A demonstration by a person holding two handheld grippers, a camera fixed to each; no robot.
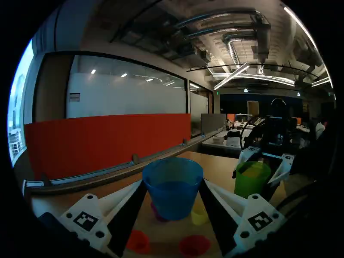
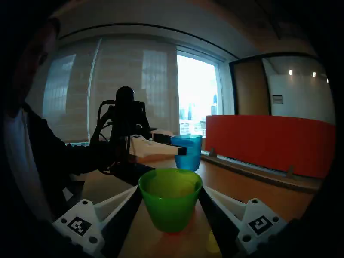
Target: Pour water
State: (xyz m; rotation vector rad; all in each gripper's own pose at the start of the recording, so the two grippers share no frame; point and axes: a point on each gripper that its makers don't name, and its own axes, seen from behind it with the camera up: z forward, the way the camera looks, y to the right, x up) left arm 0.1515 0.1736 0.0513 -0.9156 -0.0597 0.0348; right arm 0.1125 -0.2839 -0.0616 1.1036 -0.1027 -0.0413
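Observation:
My left gripper (image 1: 173,195) is shut on a translucent blue cup (image 1: 173,187), held upright above the wooden table (image 1: 219,165), with water in its lower part. To the right in the left gripper view, the other gripper holds a green cup (image 1: 251,177). In the right gripper view my right gripper (image 2: 171,202) is shut on that green cup (image 2: 170,198), upright, its fill level unclear. Farther off there, the blue cup (image 2: 187,152) sits between the left gripper's white fingers (image 2: 155,150), with a person's hand behind it.
Small red (image 1: 194,245), yellow (image 1: 199,216) and purple cups stand on the table below the blue cup. An orange partition (image 1: 107,139) with a grey rail runs along the table's far edge. A person (image 2: 30,155) sits at the left of the right gripper view.

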